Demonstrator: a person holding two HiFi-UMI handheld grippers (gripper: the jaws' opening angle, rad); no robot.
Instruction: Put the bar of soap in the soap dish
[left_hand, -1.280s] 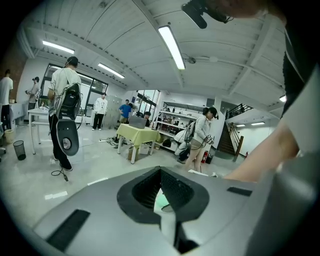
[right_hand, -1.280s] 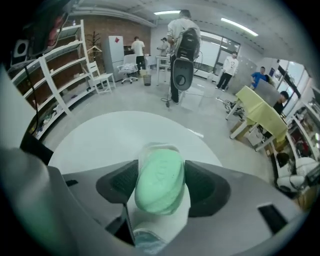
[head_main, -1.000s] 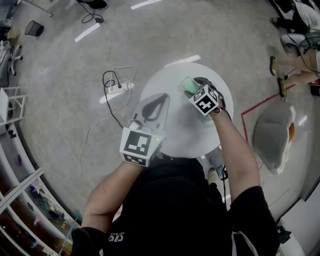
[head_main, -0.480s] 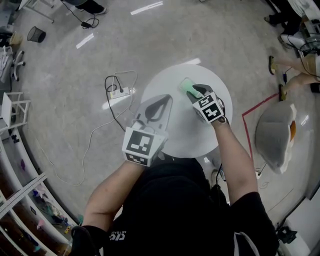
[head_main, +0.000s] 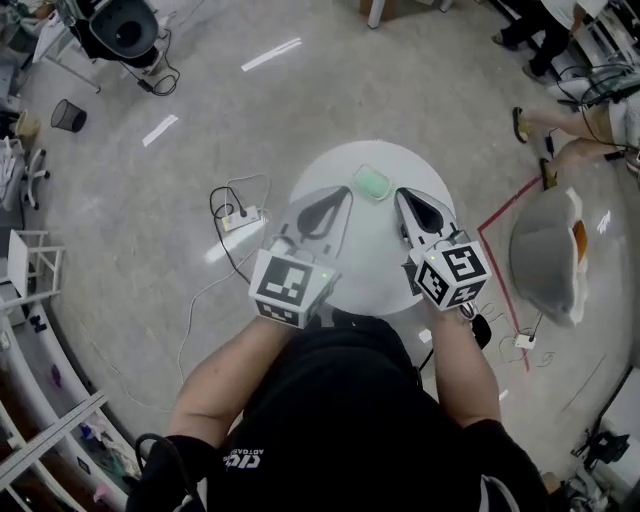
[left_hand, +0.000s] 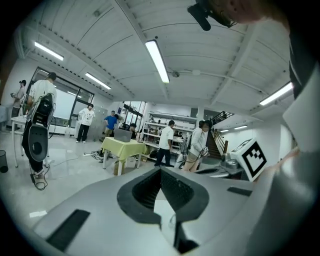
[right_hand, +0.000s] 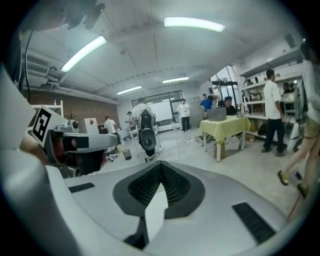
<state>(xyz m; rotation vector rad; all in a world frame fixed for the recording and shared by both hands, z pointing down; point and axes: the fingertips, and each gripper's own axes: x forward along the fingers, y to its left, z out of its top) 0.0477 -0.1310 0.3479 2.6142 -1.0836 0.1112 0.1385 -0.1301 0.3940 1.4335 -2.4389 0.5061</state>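
Note:
A green bar of soap (head_main: 375, 182) lies in a pale soap dish (head_main: 361, 174) at the far side of the round white table (head_main: 365, 262). Nothing touches it. My right gripper (head_main: 403, 195) hangs just right of the dish and nearer to me, apart from the soap, its jaws shut and empty. My left gripper (head_main: 338, 192) floats over the table left of the dish, jaws together with nothing between them. In the left gripper view the left gripper (left_hand: 160, 170) points out level across the room. So does the right gripper (right_hand: 160, 164) in its own view. Neither of those views shows table or soap.
On the floor left of the table lies a power strip (head_main: 243, 214) with looping cables. A red tape line (head_main: 503, 213) and a grey cushion-like seat (head_main: 546, 255) lie to the right. Several people stand round a yellow-clothed table (right_hand: 225, 125) farther off.
My right gripper, which was down over the green soap at the dish, has lifted away toward me and shut empty. The soap stays in the dish. The left gripper rose a little.

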